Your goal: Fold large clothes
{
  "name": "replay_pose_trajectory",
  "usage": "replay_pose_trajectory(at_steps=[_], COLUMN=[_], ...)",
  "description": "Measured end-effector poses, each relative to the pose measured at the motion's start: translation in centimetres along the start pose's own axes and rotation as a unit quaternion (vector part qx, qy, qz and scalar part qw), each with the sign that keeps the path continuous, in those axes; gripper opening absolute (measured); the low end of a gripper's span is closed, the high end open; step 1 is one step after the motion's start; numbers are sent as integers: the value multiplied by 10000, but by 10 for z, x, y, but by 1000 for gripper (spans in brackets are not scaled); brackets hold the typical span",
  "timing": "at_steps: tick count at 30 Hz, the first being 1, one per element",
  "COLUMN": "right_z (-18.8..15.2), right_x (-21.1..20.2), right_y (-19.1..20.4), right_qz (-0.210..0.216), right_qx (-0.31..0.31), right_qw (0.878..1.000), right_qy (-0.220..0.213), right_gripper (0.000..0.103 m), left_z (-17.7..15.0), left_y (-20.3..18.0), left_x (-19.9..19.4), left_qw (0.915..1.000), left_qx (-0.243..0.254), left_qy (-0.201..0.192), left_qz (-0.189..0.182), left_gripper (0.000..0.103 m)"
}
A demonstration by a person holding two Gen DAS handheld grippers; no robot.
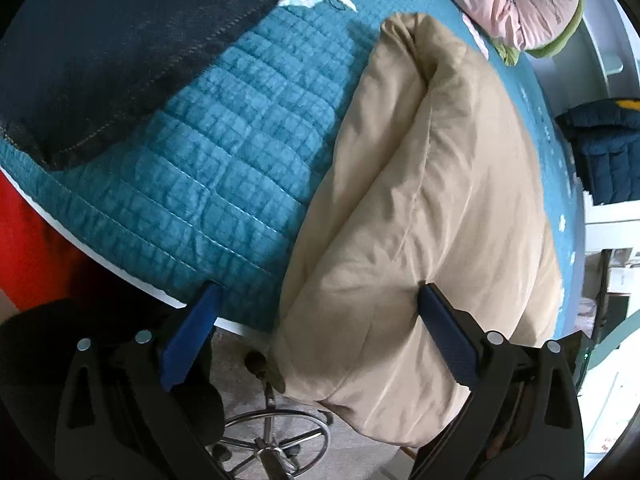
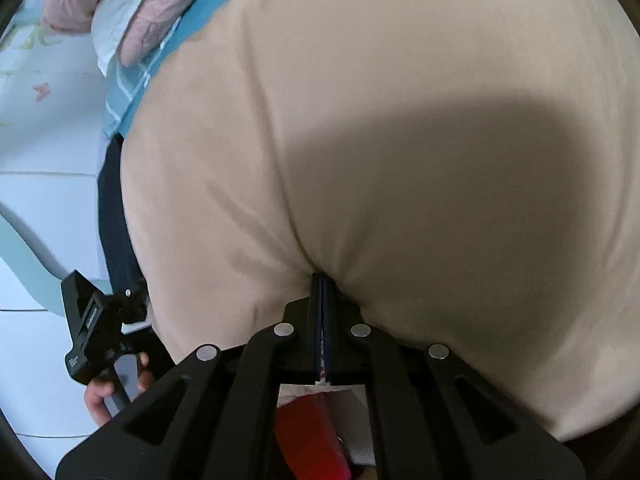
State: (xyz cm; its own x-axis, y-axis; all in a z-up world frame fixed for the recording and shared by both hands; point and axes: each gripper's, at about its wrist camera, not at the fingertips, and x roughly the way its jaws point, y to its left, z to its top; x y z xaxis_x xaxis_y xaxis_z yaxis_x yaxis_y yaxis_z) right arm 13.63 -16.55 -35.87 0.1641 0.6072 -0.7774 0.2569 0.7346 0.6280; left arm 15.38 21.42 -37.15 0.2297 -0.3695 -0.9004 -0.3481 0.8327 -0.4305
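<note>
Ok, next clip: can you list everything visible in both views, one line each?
beige garment: one, puffy, lying on the bed and hanging over its edge
quilt: one, teal, covering the bed
dark garment: one, navy, on the quilt, far left
pink bedding: one bundle, at the far end of the bed
chair base: one, chrome, on the floor below
left claw: black with blue pads, open, beside the beige garment
right claw: black, shut on the beige garment's fabric
</note>
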Motion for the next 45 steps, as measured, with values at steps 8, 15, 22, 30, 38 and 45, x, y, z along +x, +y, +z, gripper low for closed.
replay_pose_trajectory(at_steps=[8, 15, 22, 30, 38, 45], right_z=[-4, -21, -54, -90, -90, -93], right_x=[-12, -29, -41, -39, -32, -49], right_y=[19, 55, 93, 149, 163, 158], right_qz=[-90, -568, -549, -145, -232, -111], right_qx=[-307, -1400, -2355, -3451, -3691, -3743], right_qw=[9993, 9863, 9627, 9253, 9108, 9066], right_qy=[-192, -658, -1216, -1564, -1833, -1943], right_gripper=[3, 24, 32, 52, 55, 57], left_z=[-24, -31, -29, -38, -41, -43], left_y=[4, -15, -43, -102, -145, -156], left_x=[13, -4, -34, -80, -93, -99], left_qw=[9949, 9981, 9981, 9896, 9834, 9812], left_qx=[-581, -97, 357, 994, 1330, 1368], left_qy=[405, 140, -164, -698, -773, -758], left_qz=[-721, -598, -477, -775, -966, -1129], left_gripper=[96, 55, 26, 25, 25, 25])
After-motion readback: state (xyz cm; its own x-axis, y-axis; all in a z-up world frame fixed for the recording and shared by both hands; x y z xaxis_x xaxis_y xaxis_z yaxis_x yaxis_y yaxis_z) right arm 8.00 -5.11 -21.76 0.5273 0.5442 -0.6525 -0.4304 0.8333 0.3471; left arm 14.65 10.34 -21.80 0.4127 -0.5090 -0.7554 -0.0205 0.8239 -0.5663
